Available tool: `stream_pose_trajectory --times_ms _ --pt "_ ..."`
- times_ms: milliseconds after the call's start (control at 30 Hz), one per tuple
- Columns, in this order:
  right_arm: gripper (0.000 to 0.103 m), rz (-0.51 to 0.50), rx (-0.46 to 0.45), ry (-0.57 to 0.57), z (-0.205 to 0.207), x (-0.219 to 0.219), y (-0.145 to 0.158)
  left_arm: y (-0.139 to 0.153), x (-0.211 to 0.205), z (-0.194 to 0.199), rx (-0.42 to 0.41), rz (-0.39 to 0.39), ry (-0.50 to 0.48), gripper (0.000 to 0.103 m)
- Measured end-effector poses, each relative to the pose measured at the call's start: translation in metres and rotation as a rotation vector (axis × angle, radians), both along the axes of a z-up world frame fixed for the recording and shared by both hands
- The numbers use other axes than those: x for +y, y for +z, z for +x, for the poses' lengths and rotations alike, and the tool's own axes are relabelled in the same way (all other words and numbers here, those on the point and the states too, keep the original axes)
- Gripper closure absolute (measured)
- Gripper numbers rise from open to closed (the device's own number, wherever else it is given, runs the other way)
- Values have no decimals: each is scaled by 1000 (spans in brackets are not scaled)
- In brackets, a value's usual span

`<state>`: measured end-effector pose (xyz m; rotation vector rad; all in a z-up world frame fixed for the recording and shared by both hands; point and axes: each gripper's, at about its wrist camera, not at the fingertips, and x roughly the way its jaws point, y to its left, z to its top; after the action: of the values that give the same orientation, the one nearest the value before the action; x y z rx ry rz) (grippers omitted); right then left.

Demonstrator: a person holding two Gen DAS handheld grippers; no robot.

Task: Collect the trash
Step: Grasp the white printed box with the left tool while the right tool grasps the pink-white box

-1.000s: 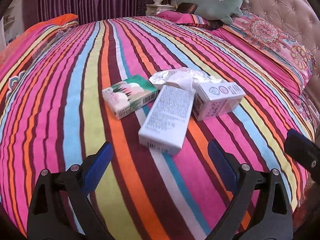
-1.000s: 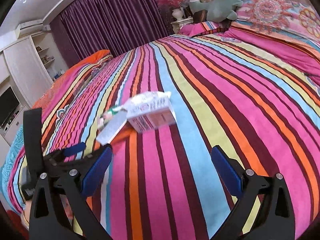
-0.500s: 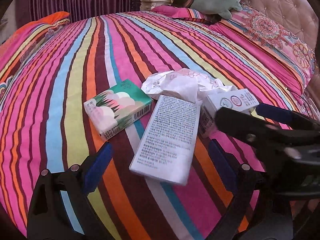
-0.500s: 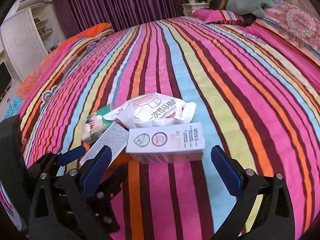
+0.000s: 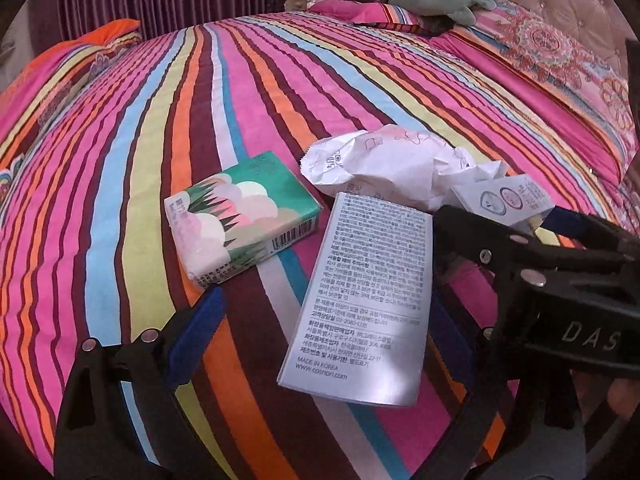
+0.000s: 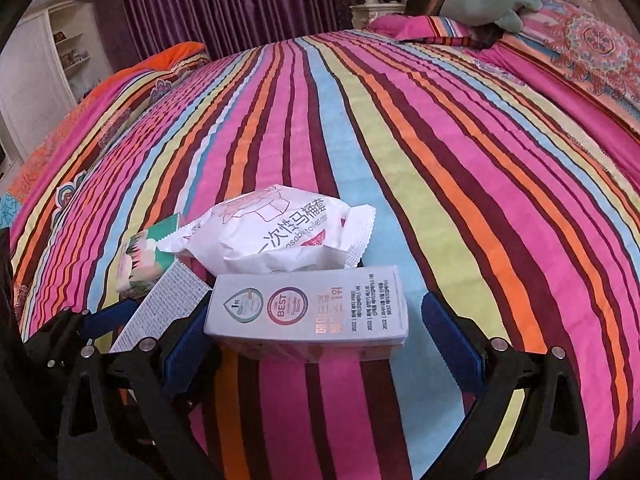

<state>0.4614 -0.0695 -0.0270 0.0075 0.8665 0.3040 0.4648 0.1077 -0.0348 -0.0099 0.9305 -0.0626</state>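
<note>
Trash lies in one tight cluster on the striped bedspread [image 5: 120, 168], nothing yet lifted. Left to right in the left wrist view: a green patterned carton [image 5: 244, 216], lying flat and apart from the rest; a flat white box with printed text [image 5: 368, 304], its far end tucked against a crumpled white wrapper [image 5: 384, 164]; and a small pale box with round badges [image 5: 508, 200], just beside the wrapper and partly hidden by the right gripper [image 5: 532, 224], which enters from the right edge.

Step in hand, as judged: the approach to a first pick, both tools closing on the cluster.

Left gripper [image 5: 320, 320]: jaws spread wide, holding nothing. The flat white box lies between its fingers; its left pad [image 5: 196, 332] stands clear of the box, and the right pad is shadowed, so contact there cannot be told.

Right gripper, right wrist view [image 6: 312, 332]: jaws likewise wide and empty, bracketing the small pale box [image 6: 308, 308] across its long side. The left pad [image 6: 188, 340] is at, or nearly touching, the box end; the right pad [image 6: 448, 340] stands off it. The wrapper [image 6: 276, 240] rests against the box's far edge.

Next move, as judged: each tool advances slightly, then closes squarely across its box. The soft bedding may let a box tilt or slide, and the wrapper may be dragged along.
</note>
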Motion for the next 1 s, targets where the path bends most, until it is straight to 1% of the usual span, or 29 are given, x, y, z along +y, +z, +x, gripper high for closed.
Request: stream_pose_trajectory --times_ms 67,100,133,167,267,333,467,567,700,833,1000 --pt "10 5 7 10 1 -1 -1 -1 -1 -1 -1 7 2 10" --pt "15 12 5 18 -1 -1 0 -1 -1 -1 -2 10 4 12" --pt "18 25 5 26 -1 -2 0 -1 -1 -2 -1 20 11 20" --pt "25 38 6 30 -2 -3 0 0 -1 -3 -2 34 21 29" --pt "25 56 10 21 -3 -4 0 2 1 -4 10 46 37 42" --pt "25 70 17 19 -5 -7 1 5 3 -3 26 48 36 46" --pt "25 59 16 17 -16 -12 3 8 4 -8 42 27 39 50" --pt "25 54 4 11 -27 -19 6 8 0 -17 52 12 34 50" --pt "25 108 23 -23 -41 -35 6 10 -7 -31 65 5 18 51" --pt "25 162 35 -52 -57 -44 7 15 -11 -51 54 -14 40 52" --pt "25 161 21 -52 -75 -48 11 21 -15 -77 27 -23 69 52"
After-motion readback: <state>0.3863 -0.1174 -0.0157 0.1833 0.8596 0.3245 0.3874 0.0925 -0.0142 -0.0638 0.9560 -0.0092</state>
